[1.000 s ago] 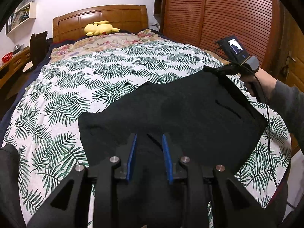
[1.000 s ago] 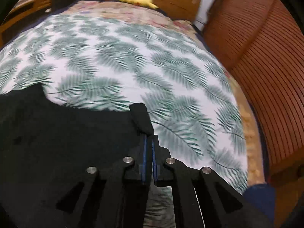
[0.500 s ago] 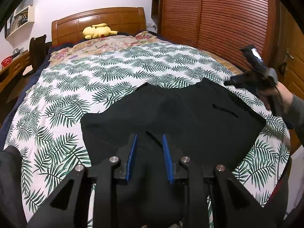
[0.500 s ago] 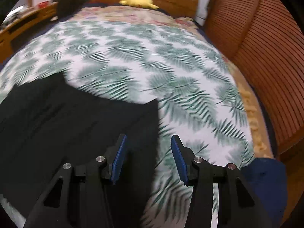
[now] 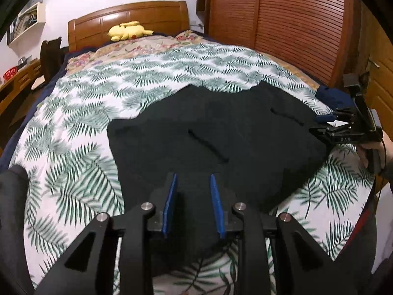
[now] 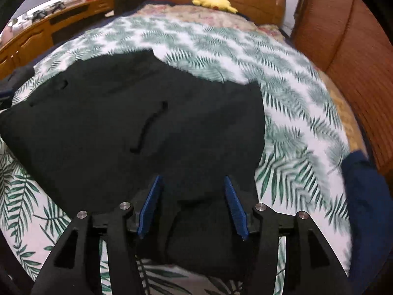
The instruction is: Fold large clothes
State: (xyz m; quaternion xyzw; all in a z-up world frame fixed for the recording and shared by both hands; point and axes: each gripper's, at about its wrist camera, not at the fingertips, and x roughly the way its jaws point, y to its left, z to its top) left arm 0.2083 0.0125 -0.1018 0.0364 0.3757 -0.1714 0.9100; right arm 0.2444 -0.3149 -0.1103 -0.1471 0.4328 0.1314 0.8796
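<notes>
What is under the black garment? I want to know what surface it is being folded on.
The black garment lies spread on a palm-leaf bedspread, which shows all around its edges. Whatever lies directly beneath the cloth is covered and cannot be seen.

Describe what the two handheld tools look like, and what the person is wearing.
Both the left tool and the right tool have matte black angular linkage arms with silver pivot bolts and flat blue finger pads. A thin black cable hangs by a grey sleeve.

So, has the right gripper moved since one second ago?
Yes. In the left wrist view the right gripper went from near the wardrobe down toward the bed's near edge, jaws just opening off the black garment.
</notes>
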